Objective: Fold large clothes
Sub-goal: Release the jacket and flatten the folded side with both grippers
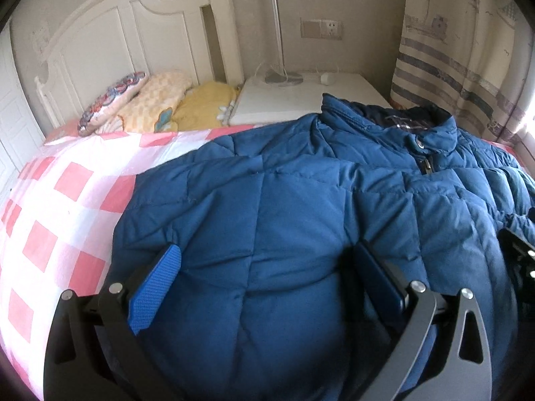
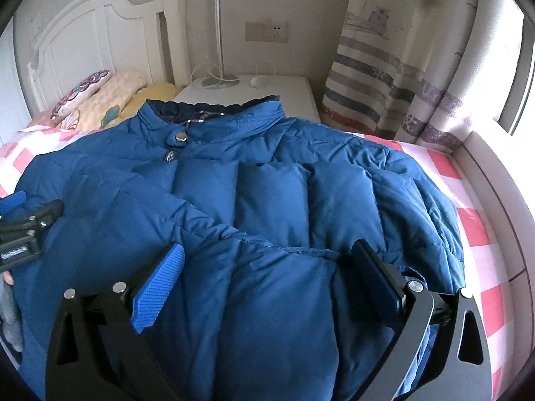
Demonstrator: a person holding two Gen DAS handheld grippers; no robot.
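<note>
A blue quilted down jacket (image 1: pixel 301 200) lies front-up on a bed with a pink-and-white checked sheet (image 1: pixel 60 207), collar toward the nightstand; its sleeves are folded across the front (image 2: pixel 267 207). My left gripper (image 1: pixel 267 250) is open, its jaws wide apart over the jacket's left part, close above or on the fabric. My right gripper (image 2: pixel 271 250) is open too, its jaws spread over the folded sleeve on the jacket's right part. The left gripper also shows at the left edge of the right wrist view (image 2: pixel 30 224).
Folded blankets and a pillow (image 1: pixel 140 100) lie by the white headboard (image 1: pixel 110 33). A white nightstand (image 1: pixel 284 100) with a lamp stands beyond the bed. A striped curtain (image 2: pixel 401 77) and a window are on the right.
</note>
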